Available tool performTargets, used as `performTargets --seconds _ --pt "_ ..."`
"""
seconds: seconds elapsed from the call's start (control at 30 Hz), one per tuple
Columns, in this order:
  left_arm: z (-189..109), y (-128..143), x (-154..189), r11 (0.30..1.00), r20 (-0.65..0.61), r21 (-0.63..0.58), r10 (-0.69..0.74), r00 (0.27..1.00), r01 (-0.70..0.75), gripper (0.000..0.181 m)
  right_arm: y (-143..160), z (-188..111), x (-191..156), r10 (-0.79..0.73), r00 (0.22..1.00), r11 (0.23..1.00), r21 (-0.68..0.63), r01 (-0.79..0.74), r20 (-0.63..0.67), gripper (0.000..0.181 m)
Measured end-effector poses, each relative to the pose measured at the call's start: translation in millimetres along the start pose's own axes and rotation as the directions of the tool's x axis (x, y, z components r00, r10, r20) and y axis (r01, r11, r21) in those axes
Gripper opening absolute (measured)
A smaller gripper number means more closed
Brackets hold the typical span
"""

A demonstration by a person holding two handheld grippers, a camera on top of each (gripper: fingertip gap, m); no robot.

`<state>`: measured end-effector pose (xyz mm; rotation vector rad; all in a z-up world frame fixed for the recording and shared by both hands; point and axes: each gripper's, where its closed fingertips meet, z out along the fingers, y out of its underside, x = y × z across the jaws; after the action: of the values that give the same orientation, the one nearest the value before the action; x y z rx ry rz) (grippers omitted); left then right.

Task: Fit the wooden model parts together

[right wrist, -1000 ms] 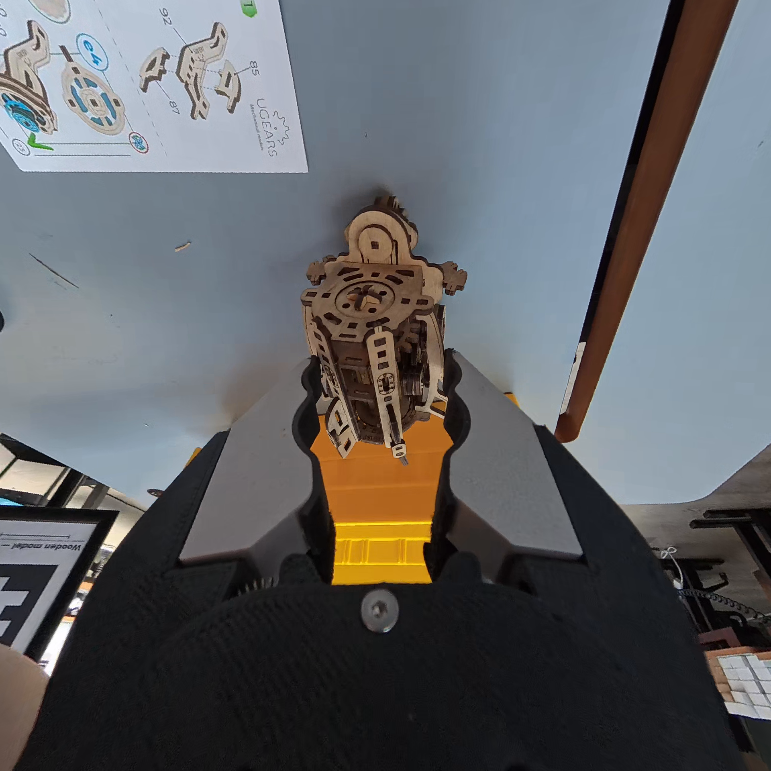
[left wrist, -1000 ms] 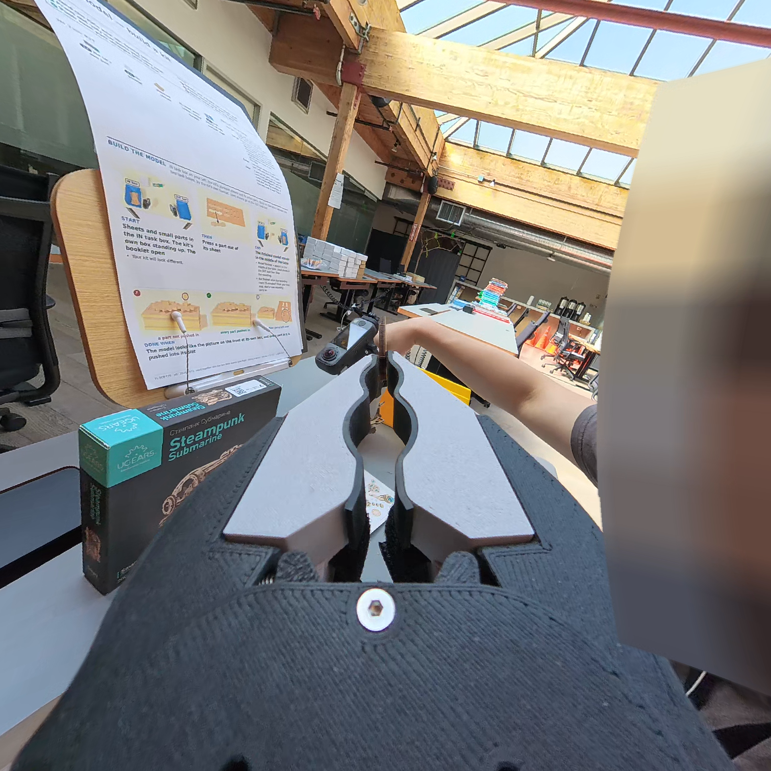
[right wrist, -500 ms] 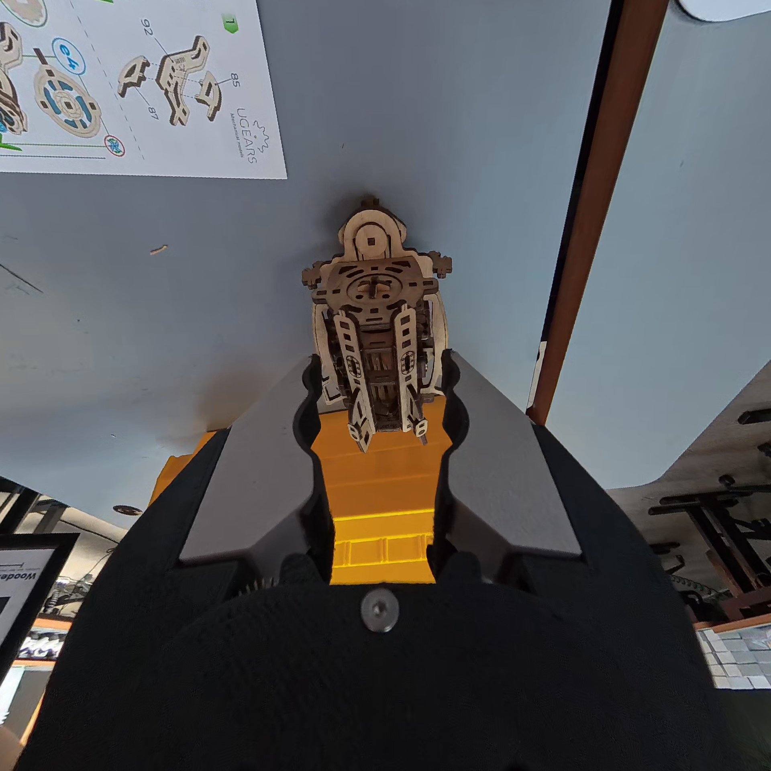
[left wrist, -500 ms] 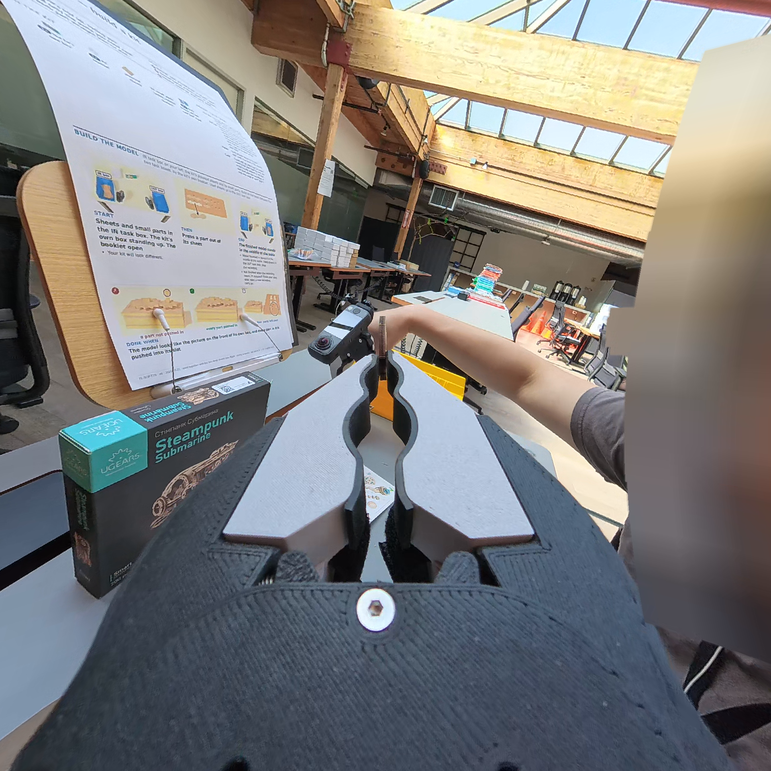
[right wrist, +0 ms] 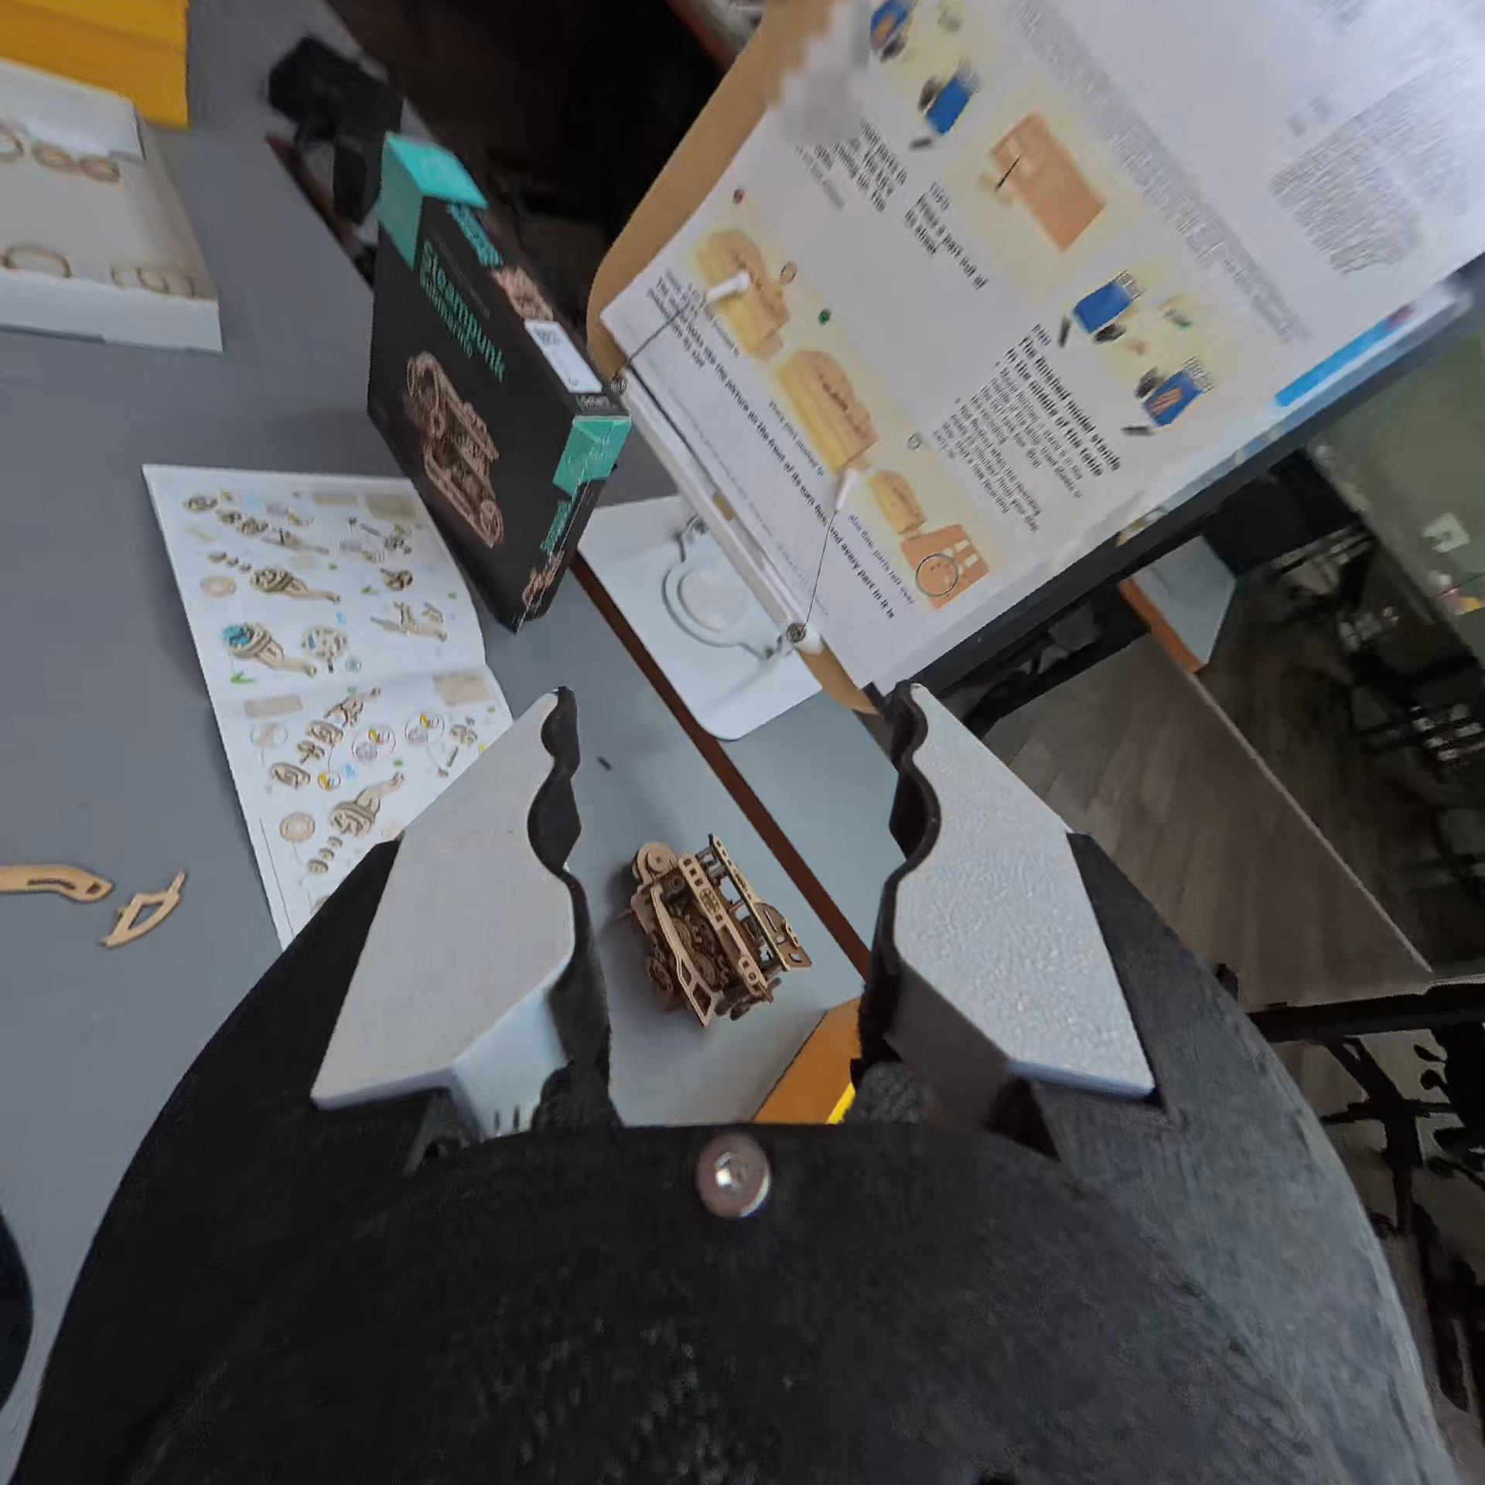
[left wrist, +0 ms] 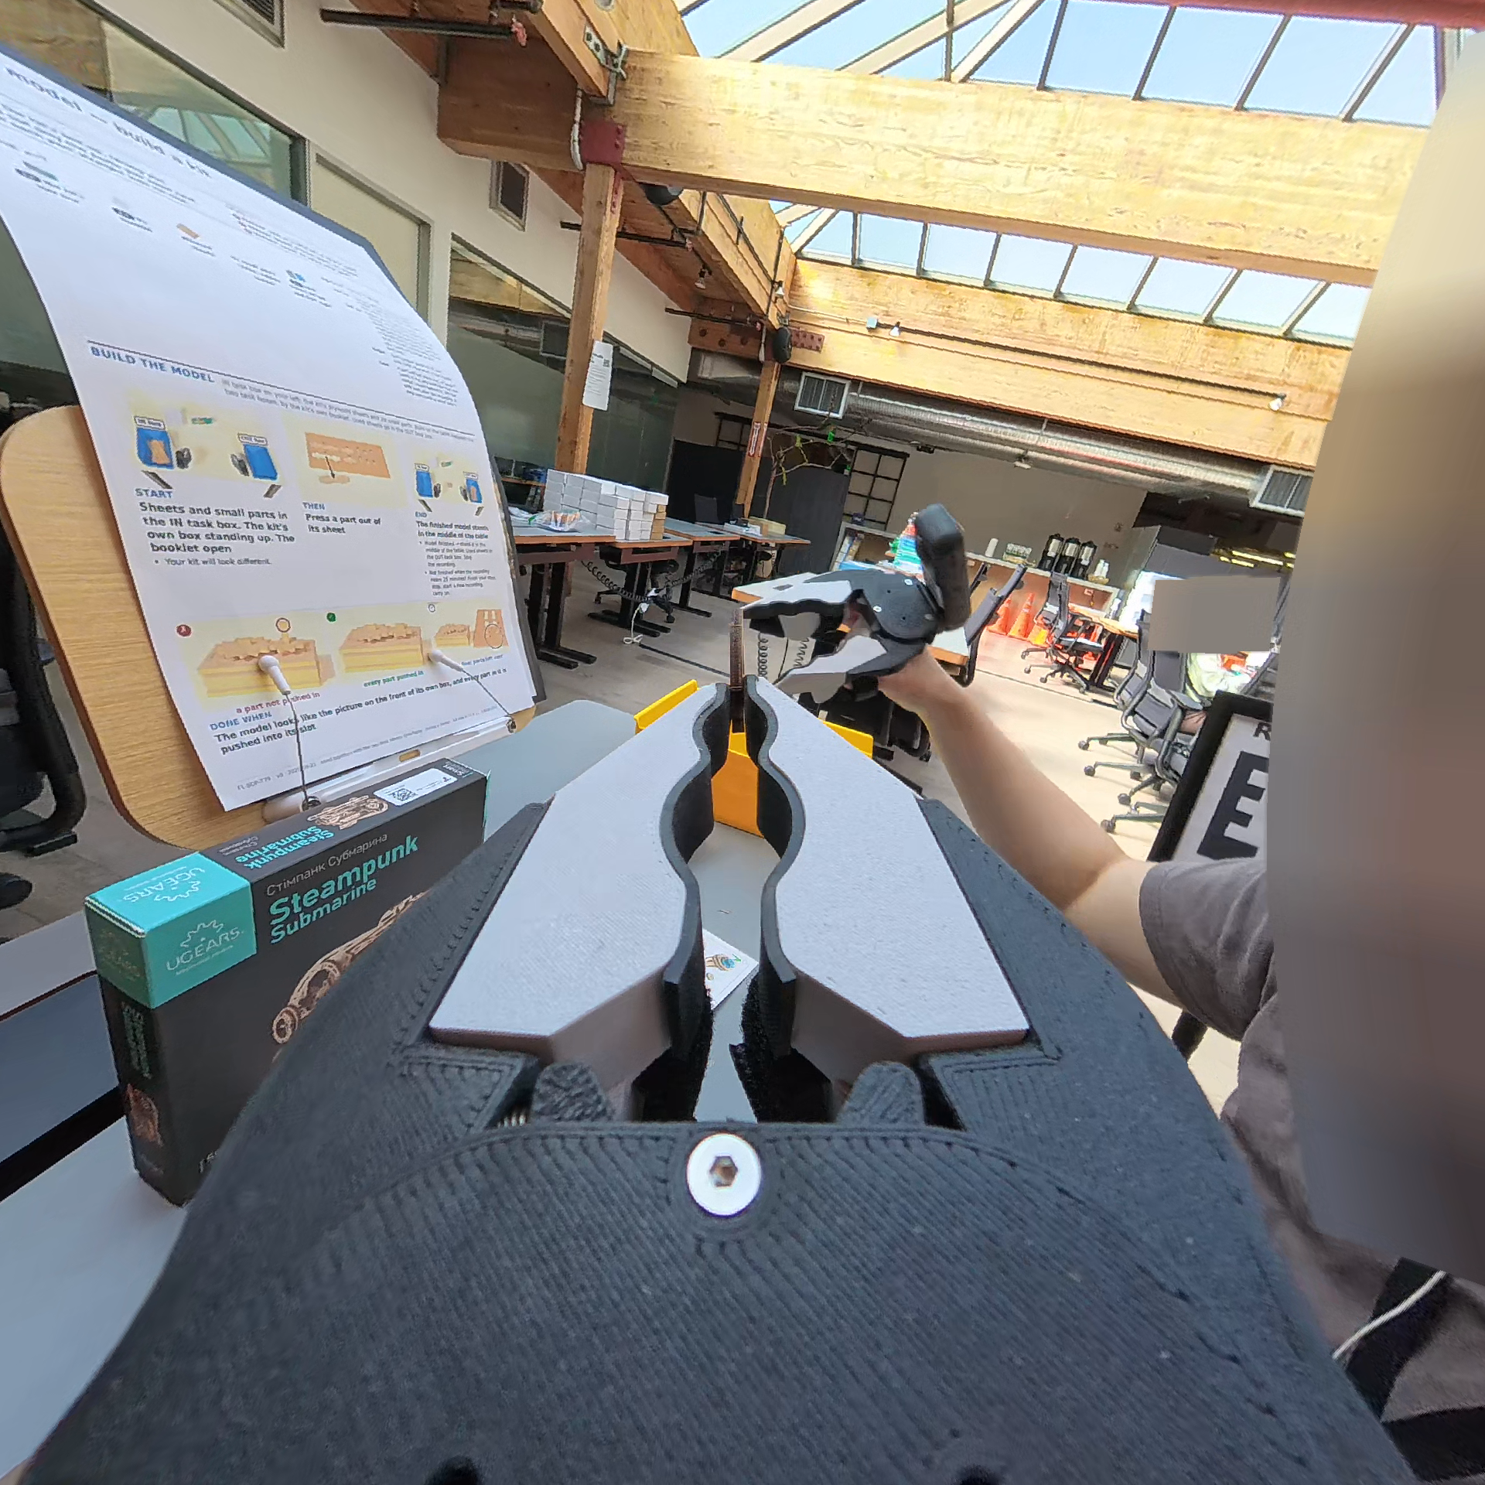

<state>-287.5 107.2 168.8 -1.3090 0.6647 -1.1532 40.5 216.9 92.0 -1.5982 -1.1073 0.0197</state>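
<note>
The partly built wooden model lies on the grey table near its brown edge, below and between the fingers of my right gripper. That gripper is open, empty and raised above the model. It also shows in the left wrist view, held up by a hand. My left gripper is shut on a thin dark wooden part that sticks up from its tips.
A black and teal kit box stands at the left, also in the right wrist view. Behind it is an instruction sheet on a wooden stand. An open booklet, loose wooden parts and a yellow bin are on the table. The grippers' ends are close to 35 cm from one another.
My right gripper has opened, let go of the model and swung up and away. The model now lies on the table. My left gripper stays shut on its thin part.
</note>
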Motion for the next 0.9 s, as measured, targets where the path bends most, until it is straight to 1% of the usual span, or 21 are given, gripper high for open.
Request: performTargets --seconds 0.03,0.07,0.1,0.13,0.17,0.2,0.27,0.3,0.33,0.4,0.47,0.5,0.57,0.6,0.63,0.67,0.77,0.8,0.83,0.87,0.9 --pt "0 -1 3 1.000 -0.008 0.001 0.003 1.000 -0.003 0.001 -9 -15 -7 0.032 0.998 0.994 0.110 -0.025 -0.060 0.089" --pt "0 -1 6 1.000 -0.016 0.002 0.006 1.000 -0.006 0.001 -13 -28 -19 0.056 0.995 0.979 0.202 -0.037 -0.089 0.100" --pt "0 -2 9 1.000 -0.023 0.002 0.009 1.000 -0.009 0.001 -13 -37 -30 0.084 0.989 0.964 0.260 -0.050 -0.118 0.106" --pt "-1 -3 12 1.000 -0.030 0.003 0.012 0.999 -0.012 0.001 -8 -42 -45 0.130 0.984 0.952 0.291 -0.091 -0.119 0.106" --pt "-1 -4 15 1.000 -0.035 0.006 0.015 0.999 -0.015 0.001 2 -41 -65 0.171 0.981 0.951 0.275 -0.141 -0.088 0.111" --pt "-1 -5 17 1.000 -0.041 0.010 0.017 0.999 -0.017 0.001 14 -40 -83 0.202 0.975 0.952 0.253 -0.174 -0.089 0.108" --pt "-2 -6 23 1.000 -0.055 0.014 0.020 0.998 -0.019 0.001 28 -39 -117 0.197 0.973 0.950 0.269 -0.160 -0.117 0.088" --pt "-2 -6 25 1.000 -0.062 0.010 0.022 0.998 -0.021 0.001 32 -39 -134 0.192 0.974 0.947 0.285 -0.151 -0.123 0.079" --pt "-1 -4 28 1.000 -0.067 0.000 0.025 0.997 -0.025 0.001 34 -38 -149 0.194 0.972 0.941 0.306 -0.147 -0.130 0.075" --pt "0 0 30 0.999 -0.068 -0.027 0.036 0.997 -0.038 0.001 33 -33 -183 0.192 0.979 0.923 0.351 -0.155 -0.073 0.059" --pt "2 8 30 0.997 -0.065 -0.060 0.037 0.997 -0.041 0.001 31 -20 -211 0.161 0.987 0.921 0.359 -0.149 -0.003 0.065" --pt "4 13 30 0.996 -0.068 -0.078 0.029 0.997 -0.035 0.001 33 -11 -220 0.134 0.991 0.935 0.328 -0.133 0.020 0.065" --pt "7 23 30 0.992 -0.080 -0.124 -0.001 0.997 -0.008 0.001 31 1 -224 0.074 0.997 0.955 0.287 -0.074 0.010 0.064" --pt "8 28 31 0.989 -0.088 -0.146 -0.013 0.996 0.000 0.001 25 4 -226 0.048 0.999 0.957 0.284 -0.052 0.023 0.060" --pt "10 33 33 0.986 -0.096 -0.168 -0.021 0.995 0.004 0.001 16 6 -228 0.022 0.999 0.956 0.291 -0.034 0.045 0.050" --pt "11 39 33 0.981 -0.099 -0.195 -0.026 0.995 0.006 0.001 7 7 -231 -0.014 0.997 0.954 0.301 -0.008 0.070 0.035" --pt "17 60 34 0.958 -0.109 -0.285 -0.045 0.993 0.012 0.001 -21 15 -227 -0.103 0.993 0.944 0.321 0.080 0.055 0.005" --pt "19 68 34 0.949 -0.110 -0.315 -0.056 0.992 0.019 0.001 -29 21 -222 -0.073 0.996 0.949 0.309 0.054 0.052 0.004" --pt "22 76 33 0.939 -0.111 -0.344 -0.070 0.991 0.027 0.001 -39 27 -219 0.000 0.996 0.958 0.286 -0.026 0.090 0.004" --pt "26 84 33 0.927 -0.115 -0.372 -0.087 0.990 0.039 0.001 -50 32 -221 0.084 0.984 0.956 0.266 -0.125 0.158 0.003" --pt "30 93 34 0.915 -0.124 -0.400 -0.109 0.986 0.051 0.001 -65 32 -223 0.145 0.963 0.938 0.278 -0.207 0.226 0.002"
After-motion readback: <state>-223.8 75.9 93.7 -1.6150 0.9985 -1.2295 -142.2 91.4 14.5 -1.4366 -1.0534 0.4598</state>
